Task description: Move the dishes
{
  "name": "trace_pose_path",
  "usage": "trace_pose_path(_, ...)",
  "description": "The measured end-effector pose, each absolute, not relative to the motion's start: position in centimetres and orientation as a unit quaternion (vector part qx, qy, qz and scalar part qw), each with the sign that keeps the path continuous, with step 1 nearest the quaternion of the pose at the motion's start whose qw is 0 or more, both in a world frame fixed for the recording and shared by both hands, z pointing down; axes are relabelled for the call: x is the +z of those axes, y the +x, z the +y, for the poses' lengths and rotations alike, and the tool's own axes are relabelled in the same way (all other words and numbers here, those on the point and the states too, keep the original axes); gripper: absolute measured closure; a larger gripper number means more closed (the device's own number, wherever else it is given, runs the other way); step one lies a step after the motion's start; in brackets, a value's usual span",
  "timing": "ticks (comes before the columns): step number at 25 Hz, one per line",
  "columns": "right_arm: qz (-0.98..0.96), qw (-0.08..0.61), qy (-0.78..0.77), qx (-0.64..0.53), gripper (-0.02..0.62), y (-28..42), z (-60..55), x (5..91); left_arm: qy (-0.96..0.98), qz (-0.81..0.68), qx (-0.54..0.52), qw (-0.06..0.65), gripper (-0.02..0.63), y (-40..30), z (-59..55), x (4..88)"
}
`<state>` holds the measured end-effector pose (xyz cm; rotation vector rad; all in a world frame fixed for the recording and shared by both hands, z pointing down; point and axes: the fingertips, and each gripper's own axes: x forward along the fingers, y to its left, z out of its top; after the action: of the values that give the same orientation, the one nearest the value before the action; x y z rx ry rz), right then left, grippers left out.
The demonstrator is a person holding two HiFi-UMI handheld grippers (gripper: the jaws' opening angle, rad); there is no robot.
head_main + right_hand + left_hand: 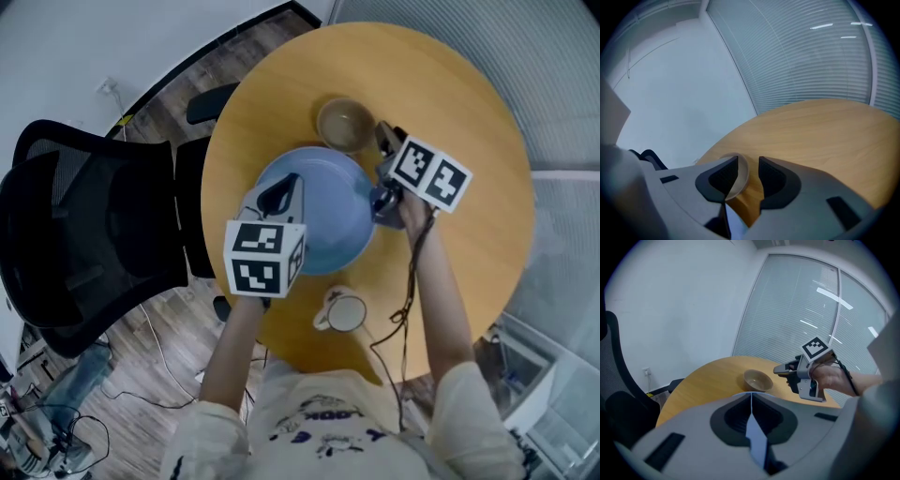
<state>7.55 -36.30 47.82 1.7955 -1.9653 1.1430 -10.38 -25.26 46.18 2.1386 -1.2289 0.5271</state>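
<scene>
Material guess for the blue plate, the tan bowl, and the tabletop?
Blue plate: likely glazed ceramic or melamine; even pale blue, smooth face, thin rim.
Tan bowl: probably glazed stoneware, lighter rim; plastic possible.
Tabletop: wood-look, faint grain, matte; laminate or veneer likely.

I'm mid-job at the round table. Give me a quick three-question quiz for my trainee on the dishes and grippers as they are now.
1. True or false: the left gripper is shut on the rim of the blue plate.
2. Which dish stands nearest the person's body? A) brown bowl B) white mug C) blue plate
3. Fill in: the jaws of the right gripper stand ____, with bare table showing between them.

Key: 1 true; 2 B; 3 apart.
</scene>
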Motion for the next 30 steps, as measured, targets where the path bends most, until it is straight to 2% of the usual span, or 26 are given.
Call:
trace_pose_path(8, -0.682, 0.157, 0.652, 0.292, 0.484, 9.9, -30.1, 42.1, 0.838, -0.450, 0.169, 0.258, 0.597, -8.8, -23.1, 41.3)
trace_pose_path(11, -0.669, 0.134, 0.674, 0.282, 0.546, 11.0, -26.6, 40.4, 0.843, -0.449, 0.164, 0.247, 0.598, -8.1, -21.5, 40.2)
trace_pose_path(13, -0.665, 0.110, 0.680, 0.287, 0.555, 11.4, -24.4, 39.5, 0.849, -0.445, 0.162, 0.236, 0.598, -7.8, -20.4, 39.4)
trace_pose_path(21, -0.669, 0.077, 0.690, 0.266, 0.557, 12.3, -17.4, 38.1, 0.880, -0.428, 0.129, 0.161, 0.598, -6.5, -15.7, 36.6)
trace_pose_path(30, -0.685, 0.089, 0.674, 0.263, 0.557, 12.8, -9.0, 39.5, 0.889, -0.433, 0.112, 0.100, 0.597, -5.7, -6.7, 37.4)
